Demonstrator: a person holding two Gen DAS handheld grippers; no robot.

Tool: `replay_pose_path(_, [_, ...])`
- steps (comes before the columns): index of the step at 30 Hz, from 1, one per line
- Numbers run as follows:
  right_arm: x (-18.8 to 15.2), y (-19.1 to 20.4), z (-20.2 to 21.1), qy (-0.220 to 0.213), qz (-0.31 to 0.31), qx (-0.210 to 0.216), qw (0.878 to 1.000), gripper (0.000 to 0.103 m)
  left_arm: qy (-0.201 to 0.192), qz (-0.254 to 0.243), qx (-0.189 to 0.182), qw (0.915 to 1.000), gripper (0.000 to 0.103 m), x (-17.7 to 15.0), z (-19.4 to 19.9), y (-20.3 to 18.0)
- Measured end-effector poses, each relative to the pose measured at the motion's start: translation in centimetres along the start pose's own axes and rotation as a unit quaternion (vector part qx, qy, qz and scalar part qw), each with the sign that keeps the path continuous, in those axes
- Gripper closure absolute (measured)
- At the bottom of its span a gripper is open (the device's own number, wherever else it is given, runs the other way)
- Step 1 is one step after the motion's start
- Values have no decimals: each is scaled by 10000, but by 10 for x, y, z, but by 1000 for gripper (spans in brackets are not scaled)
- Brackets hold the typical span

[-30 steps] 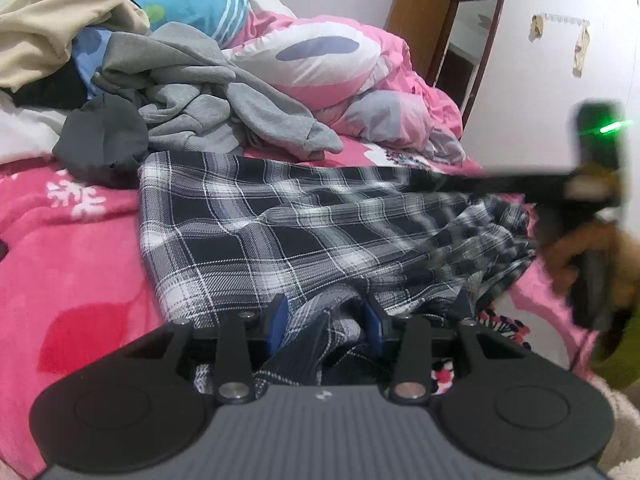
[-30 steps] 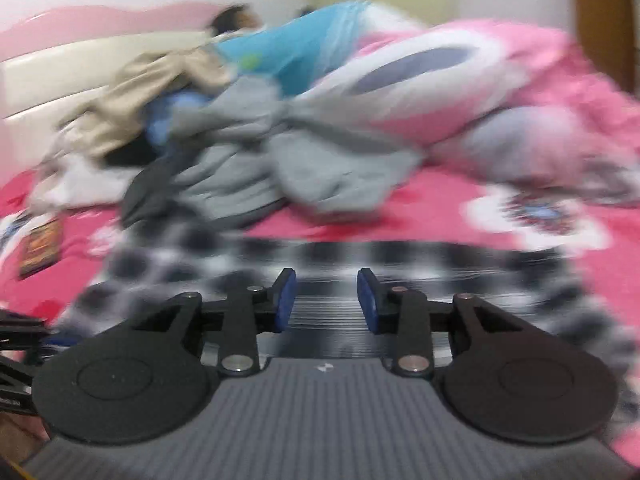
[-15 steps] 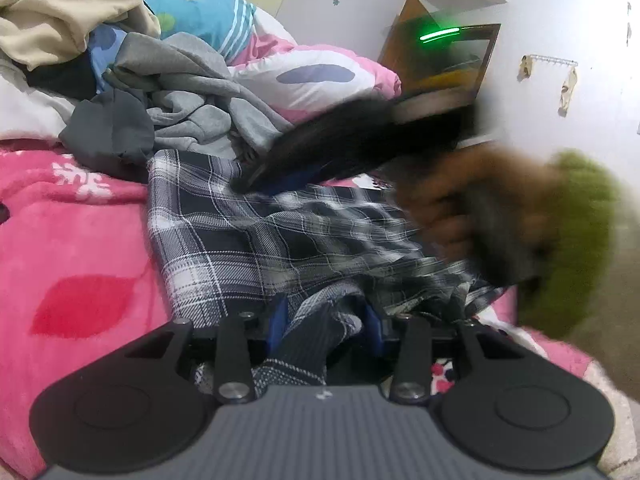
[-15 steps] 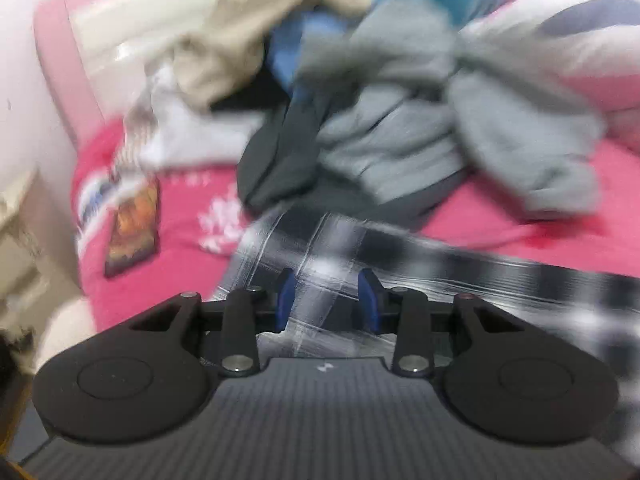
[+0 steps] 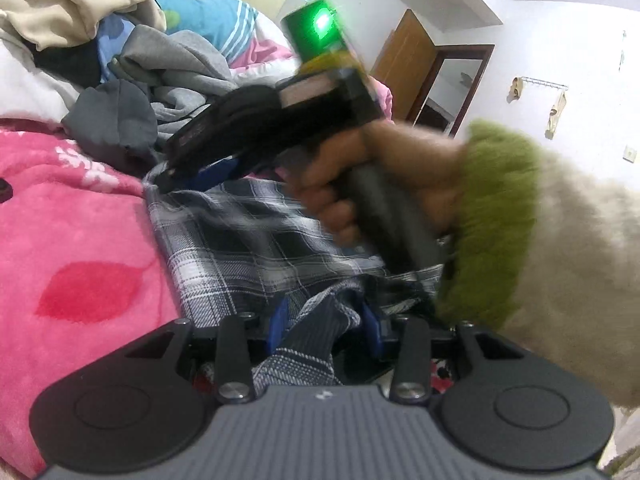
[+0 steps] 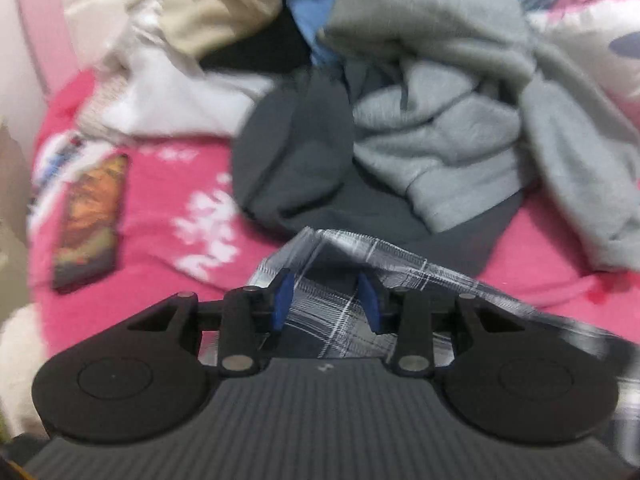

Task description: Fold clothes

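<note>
A black-and-white plaid garment (image 5: 256, 248) lies spread on the pink blanket (image 5: 72, 220). My left gripper (image 5: 325, 322) is shut on a bunched fold of it at the near edge. A hand in a green cuff (image 5: 492, 216) holds my right gripper (image 5: 172, 180), whose tips reach the garment's far left corner. In the right wrist view the right gripper (image 6: 326, 300) stands open over that corner of the plaid garment (image 6: 400, 264). The cloth lies under and between its blue pads (image 6: 284, 300), and the pads do not press on it.
Just beyond the plaid garment, loose clothes are piled: a grey hoodie (image 6: 440, 140), a dark grey piece (image 6: 292, 160), beige cloth (image 5: 72, 4) and white cloth (image 6: 168, 104). A flat dark card-like item (image 6: 90, 220) lies on the blanket at left. A brown door (image 5: 404, 64) stands behind.
The right gripper has swept from the garment's right side across to its far left corner and tipped downward. The left gripper has kept its hold and barely moved.
</note>
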State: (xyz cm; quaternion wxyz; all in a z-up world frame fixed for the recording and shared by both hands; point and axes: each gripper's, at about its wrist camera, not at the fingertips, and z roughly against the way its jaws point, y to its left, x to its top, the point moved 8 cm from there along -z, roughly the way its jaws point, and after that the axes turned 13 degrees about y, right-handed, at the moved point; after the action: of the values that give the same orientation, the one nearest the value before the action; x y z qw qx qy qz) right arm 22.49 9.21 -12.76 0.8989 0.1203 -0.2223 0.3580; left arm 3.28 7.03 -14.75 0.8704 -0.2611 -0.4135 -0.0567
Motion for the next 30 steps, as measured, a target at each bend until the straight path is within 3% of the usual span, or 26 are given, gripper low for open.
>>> replay_pose_path(4, [4,0,10,-204,-122,-38,9997,67,-29,-13,-53,10000,62,-1,1,0])
replay_pose_path(8, [-6,-5,59,-642,-187,-136,9977,66,-41,18,-113,9999,62,-2,1,2])
replay_pose_path(14, [-60,-23,118,-735,-690,-395,9941,66,-49,56,-165,9998,62,0,2,5])
replay_pose_path(18, [-105,-42,109,-589,-1250,-661,9882,66,-51,62,-179,9998,62,0,2,5])
replay_pose_path(21, [-138,-55,76,-195,-1455,-997,9841,65,-53,75,-192,9998,63,-1,3,5])
replay_pose_path(26, [-137,-49,107,-619,-1470,-1242,9794,66,-61,67,-201,9998,62,-1,3,6])
replay_pose_path(30, [-143,-33,148,-1039,-1222,-1133,9805,66,-65,74,-197,9998,62,-1,3,7])
